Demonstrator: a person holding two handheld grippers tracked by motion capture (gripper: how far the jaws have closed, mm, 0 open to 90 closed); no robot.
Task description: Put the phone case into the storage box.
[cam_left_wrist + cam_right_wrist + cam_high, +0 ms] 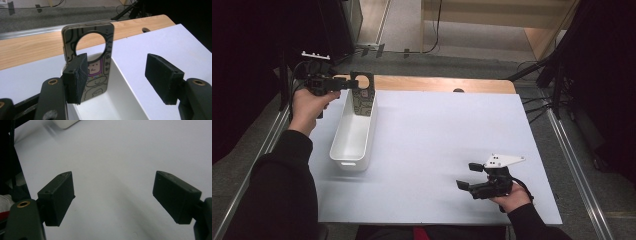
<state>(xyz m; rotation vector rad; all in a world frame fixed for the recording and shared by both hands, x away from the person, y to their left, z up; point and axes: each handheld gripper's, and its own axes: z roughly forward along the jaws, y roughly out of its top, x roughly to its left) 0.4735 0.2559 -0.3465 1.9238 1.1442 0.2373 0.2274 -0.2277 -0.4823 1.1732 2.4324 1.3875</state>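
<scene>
L gripper [117,77] jaws released, phone case [88,60] leaning upright in white bin [353,135]; R gripper [120,197] jaws released over bench [437,150]

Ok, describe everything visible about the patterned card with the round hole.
The card is a flat, thin rectangle with rounded corners and a large round hole near its top. It is covered in dark-outlined cartoon doodles on an olive ground, with one pink patch. It stands upright at the far end of the white bin, lower edge inside. The left hand-held gripper is open around it; contact with one pad is unclear.
</scene>
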